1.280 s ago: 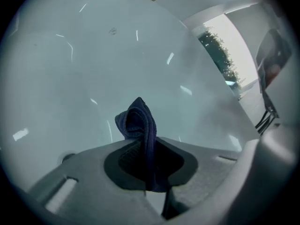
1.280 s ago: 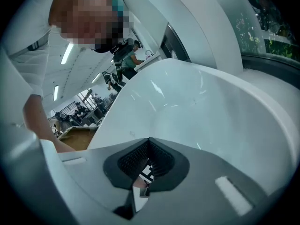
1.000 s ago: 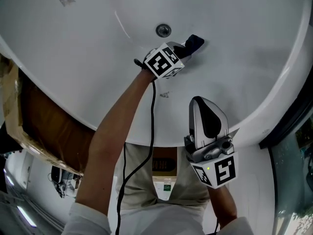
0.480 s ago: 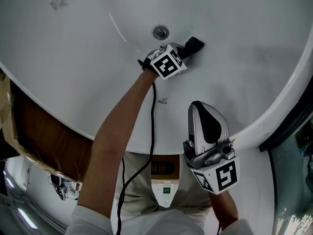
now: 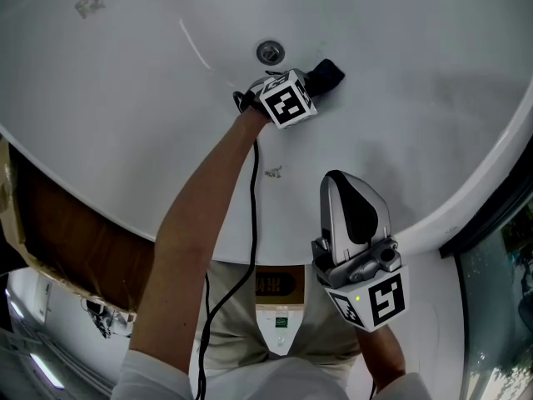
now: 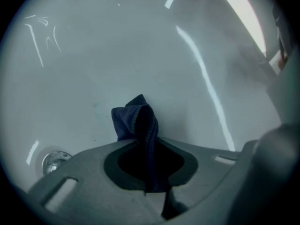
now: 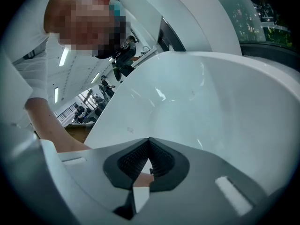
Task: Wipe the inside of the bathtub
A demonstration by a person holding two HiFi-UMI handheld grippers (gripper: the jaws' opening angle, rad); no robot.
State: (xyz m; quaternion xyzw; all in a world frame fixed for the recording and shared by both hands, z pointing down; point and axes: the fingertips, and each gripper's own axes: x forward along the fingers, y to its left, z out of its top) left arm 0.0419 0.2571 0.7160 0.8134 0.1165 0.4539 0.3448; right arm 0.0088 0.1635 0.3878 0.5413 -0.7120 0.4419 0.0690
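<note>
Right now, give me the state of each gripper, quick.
Left gripper: shut on the cloth.
Right gripper: jaws shut, nothing between them.

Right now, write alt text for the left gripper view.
The left gripper is shut on a dark blue cloth, whose bunched end sticks out toward the white tub. A metal drain shows at lower left; light streaks cross the tub.
</note>
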